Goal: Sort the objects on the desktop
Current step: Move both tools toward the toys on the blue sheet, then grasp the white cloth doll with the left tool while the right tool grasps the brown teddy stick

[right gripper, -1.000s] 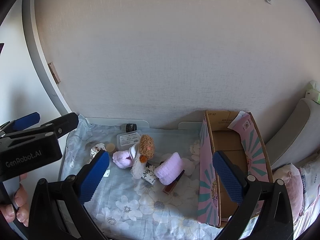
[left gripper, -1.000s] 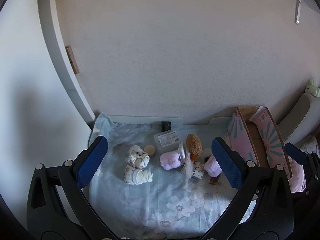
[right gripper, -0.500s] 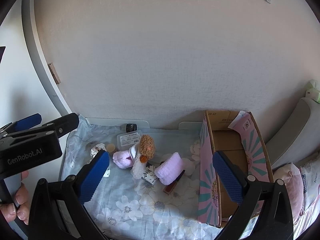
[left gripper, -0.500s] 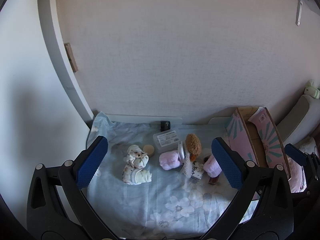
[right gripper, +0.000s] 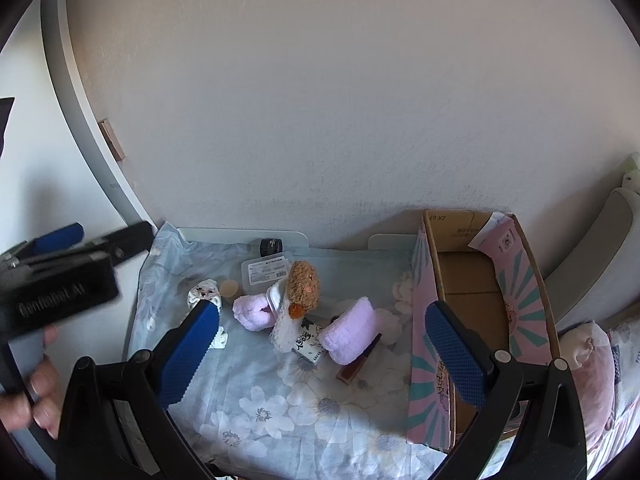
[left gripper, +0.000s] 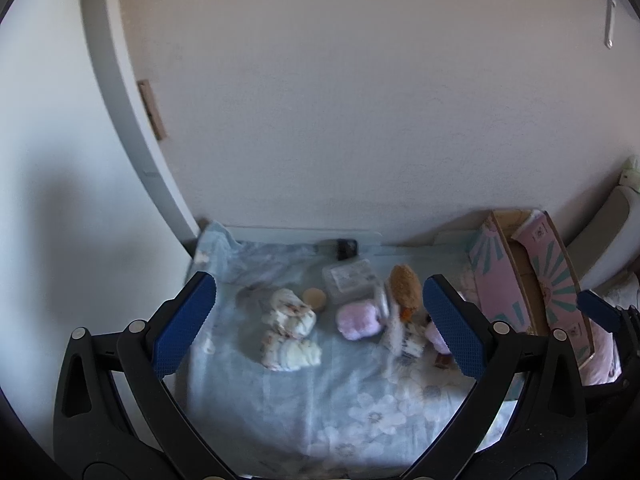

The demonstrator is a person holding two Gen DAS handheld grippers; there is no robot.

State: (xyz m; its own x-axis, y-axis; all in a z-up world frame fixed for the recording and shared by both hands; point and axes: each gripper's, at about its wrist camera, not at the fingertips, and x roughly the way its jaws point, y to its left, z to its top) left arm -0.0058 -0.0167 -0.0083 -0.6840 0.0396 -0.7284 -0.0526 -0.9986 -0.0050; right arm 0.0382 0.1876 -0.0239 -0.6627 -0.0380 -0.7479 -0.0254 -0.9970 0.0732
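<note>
A: Left tool (left gripper: 316, 320) held above the worktop, jaws spread wide, nothing between the blue pads (left gripper: 186, 322). View a bit blurred.

B: Contents, left to right?

A: Floral cloth (left gripper: 312, 392) covers the worktop. On it: two rolled white socks (left gripper: 289, 325), one behind the other; a small tan lid (left gripper: 315, 298) just beside them; a clear box (left gripper: 349, 281) behind that, with a dark jar (right gripper: 271, 246) at the wall.

B: Middle?

A: Pink roll (right gripper: 253, 312) touching a brown-headed plush (right gripper: 303, 285), which leans over a printed packet (right gripper: 309, 343). Second pink roll (right gripper: 352, 335) to its right, lying on a brown tube (right gripper: 358, 362).

B: Right side?

A: Pink carton (right gripper: 430, 312), open on top, stands at the cloth's right edge, inside bare cardboard. Pink pillow (right gripper: 588, 364) beyond it.

B: Right tool?

A: Right tool (right gripper: 320, 354) also released, jaws wide, empty, raised over the cloth's near half. A hand (right gripper: 38, 392) grips the left tool's handle at far left
</note>
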